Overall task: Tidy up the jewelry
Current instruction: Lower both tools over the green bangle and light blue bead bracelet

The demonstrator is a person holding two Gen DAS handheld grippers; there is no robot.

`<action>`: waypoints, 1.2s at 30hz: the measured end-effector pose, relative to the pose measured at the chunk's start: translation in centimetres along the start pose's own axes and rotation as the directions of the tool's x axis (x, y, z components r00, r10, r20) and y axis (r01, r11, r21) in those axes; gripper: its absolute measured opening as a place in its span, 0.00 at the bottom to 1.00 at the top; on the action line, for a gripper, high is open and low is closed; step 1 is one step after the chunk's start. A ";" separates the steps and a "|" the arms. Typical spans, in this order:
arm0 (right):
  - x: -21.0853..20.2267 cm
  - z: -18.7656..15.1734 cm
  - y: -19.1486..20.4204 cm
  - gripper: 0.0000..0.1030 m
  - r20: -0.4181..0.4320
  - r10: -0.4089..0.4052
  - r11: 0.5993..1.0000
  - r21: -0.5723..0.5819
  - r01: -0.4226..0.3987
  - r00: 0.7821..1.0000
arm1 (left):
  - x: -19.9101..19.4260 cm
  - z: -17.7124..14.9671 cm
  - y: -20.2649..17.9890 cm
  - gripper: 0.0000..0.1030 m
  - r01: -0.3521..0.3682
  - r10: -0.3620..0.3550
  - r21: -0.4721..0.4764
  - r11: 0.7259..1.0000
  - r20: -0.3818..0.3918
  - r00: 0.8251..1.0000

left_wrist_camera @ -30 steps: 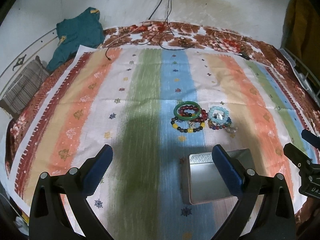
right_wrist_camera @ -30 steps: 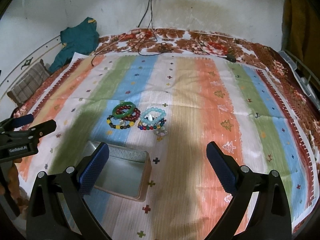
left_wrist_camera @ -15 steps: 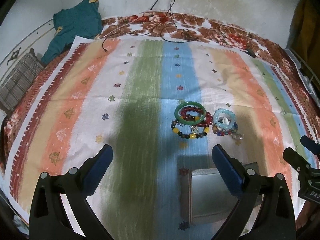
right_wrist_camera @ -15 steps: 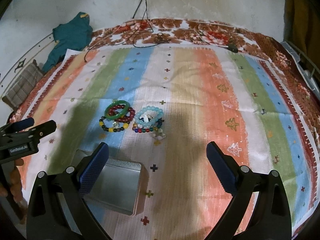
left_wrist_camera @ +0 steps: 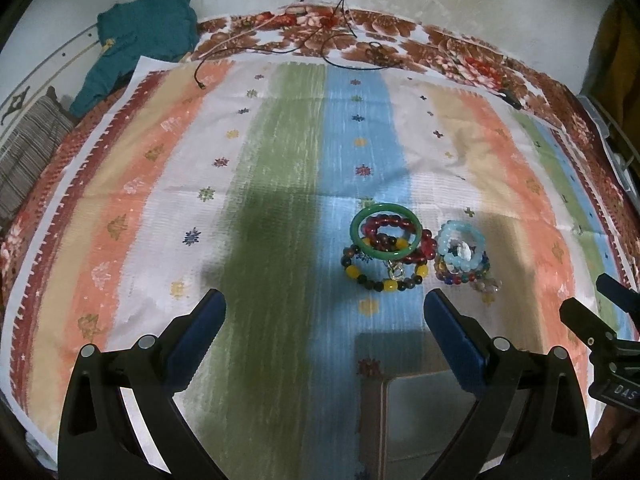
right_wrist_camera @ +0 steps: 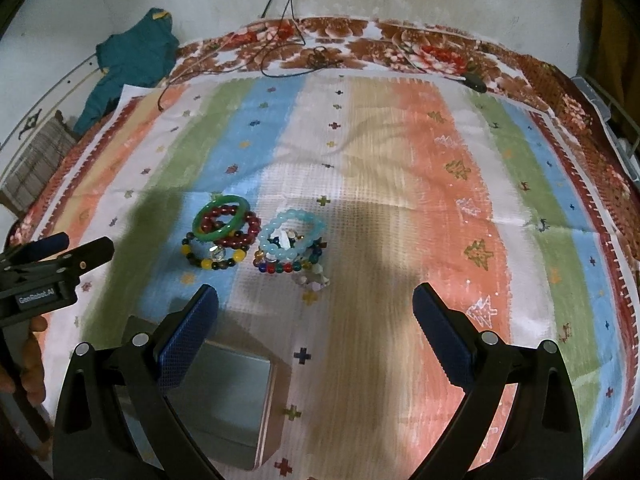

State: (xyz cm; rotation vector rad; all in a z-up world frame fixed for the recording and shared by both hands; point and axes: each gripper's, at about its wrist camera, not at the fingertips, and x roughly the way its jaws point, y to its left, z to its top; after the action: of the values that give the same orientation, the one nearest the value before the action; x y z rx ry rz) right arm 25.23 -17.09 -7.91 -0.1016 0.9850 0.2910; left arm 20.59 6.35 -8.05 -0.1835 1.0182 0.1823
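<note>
Both my tongs are spread wide, nothing between the pads. Left tongs [left_wrist_camera: 324, 316], right tongs [right_wrist_camera: 314, 308], both hovering over the striped cloth [left_wrist_camera: 280, 184] on the bed.

Nearest: metal tin [right_wrist_camera: 224, 392], open, lid not seen. It sits under my right tongs' left finger [right_wrist_camera: 188, 332], which covers its near-left corner. From the left view the tin [left_wrist_camera: 420, 420] is low and behind my left tongs' right finger [left_wrist_camera: 456, 344].

Next out, ahead of both tongs: two bracelet heaps, just beside each other. Left heap: green bangle [left_wrist_camera: 386, 231] on top, leaning over dark red beads [left_wrist_camera: 424, 242], with a brown-and-yellow bead string [left_wrist_camera: 384, 280] under them on the near side. Right heap: pale blue beads [right_wrist_camera: 292, 232] on top of a mixed-colour string [right_wrist_camera: 284, 266]. Heaps lie ahead-right of my left tongs, ahead-left of my right tongs, well apart from the tin.

Far: floral bedsheet [right_wrist_camera: 360, 44] edge, black cable [right_wrist_camera: 288, 16] running up the wall, teal garment [right_wrist_camera: 132, 60] far left.
</note>
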 end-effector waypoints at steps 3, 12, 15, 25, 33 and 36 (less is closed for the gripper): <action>0.9 0.4 -0.2 0.96 -0.011 -0.002 1.000 0.007 0.002 1.000 | 1.0 0.4 0.2 0.94 0.002 -0.002 -0.006 1.000 -0.014 1.000; 3.4 1.2 -0.6 0.96 -0.048 -0.009 1.000 0.015 0.010 0.999 | 4.0 2.0 0.4 0.94 0.012 -0.013 -0.021 1.000 -0.050 0.999; 4.3 1.5 -0.8 0.96 -0.060 -0.007 1.000 0.021 0.008 0.998 | 5.0 2.4 0.2 0.93 0.012 -0.013 -0.014 1.000 -0.064 0.998; 6.8 2.9 -1.2 0.96 -0.084 -0.008 0.999 0.037 0.011 0.996 | 7.9 3.5 0.9 0.92 0.033 -0.038 -0.051 0.998 -0.107 0.993; 8.4 3.2 -1.4 0.96 -0.112 -0.016 0.999 0.031 0.019 0.994 | 9.7 4.0 0.5 0.90 0.023 -0.028 -0.040 0.999 -0.133 0.991; 9.0 3.4 -1.6 0.96 -0.122 -0.016 0.999 0.041 0.021 0.992 | 10.3 4.2 0.5 0.90 0.016 -0.021 -0.040 0.999 -0.140 0.990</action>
State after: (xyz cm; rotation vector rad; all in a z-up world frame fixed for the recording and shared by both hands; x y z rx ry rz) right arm 33.06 -16.14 -13.62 -0.0906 1.1099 0.2494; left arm 29.23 8.47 -14.80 -0.2432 1.1534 0.1741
